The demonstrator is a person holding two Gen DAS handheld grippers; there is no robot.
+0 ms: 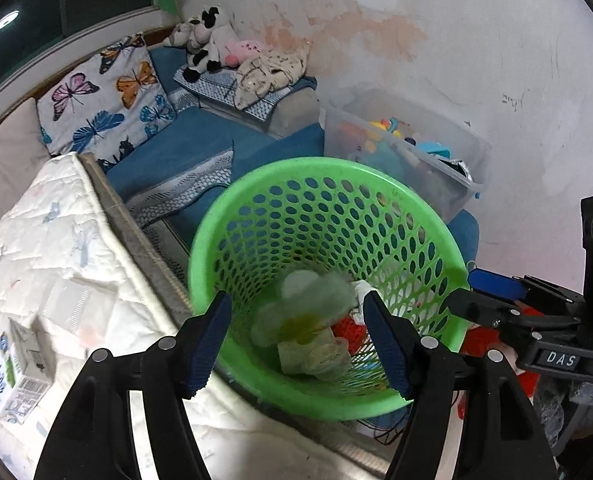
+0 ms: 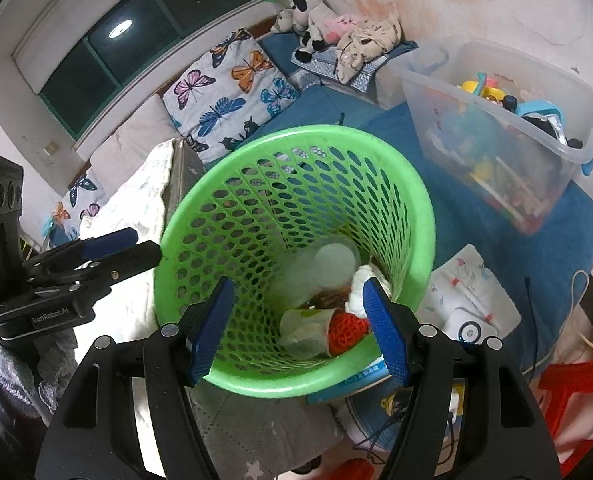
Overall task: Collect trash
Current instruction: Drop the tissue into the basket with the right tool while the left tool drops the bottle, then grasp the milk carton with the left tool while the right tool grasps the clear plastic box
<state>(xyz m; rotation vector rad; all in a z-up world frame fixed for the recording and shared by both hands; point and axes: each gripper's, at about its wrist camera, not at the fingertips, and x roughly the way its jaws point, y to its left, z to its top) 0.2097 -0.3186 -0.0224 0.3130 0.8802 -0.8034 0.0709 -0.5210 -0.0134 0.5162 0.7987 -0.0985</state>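
Two open grippers over one green basket.

**Count of items around the green basket**

One green basket. Two claws: left claw, right claw. One clear toy bin beyond the basket. One butterfly pillow behind it. One milk carton left of it.

The left tongs hang with jaws apart and empty over the green perforated wastebasket, in which crumpled wrappers and a blurred pale piece show. A small milk carton lies on the white quilted mattress to the left, and the right tongs reach toward the basket's right rim.
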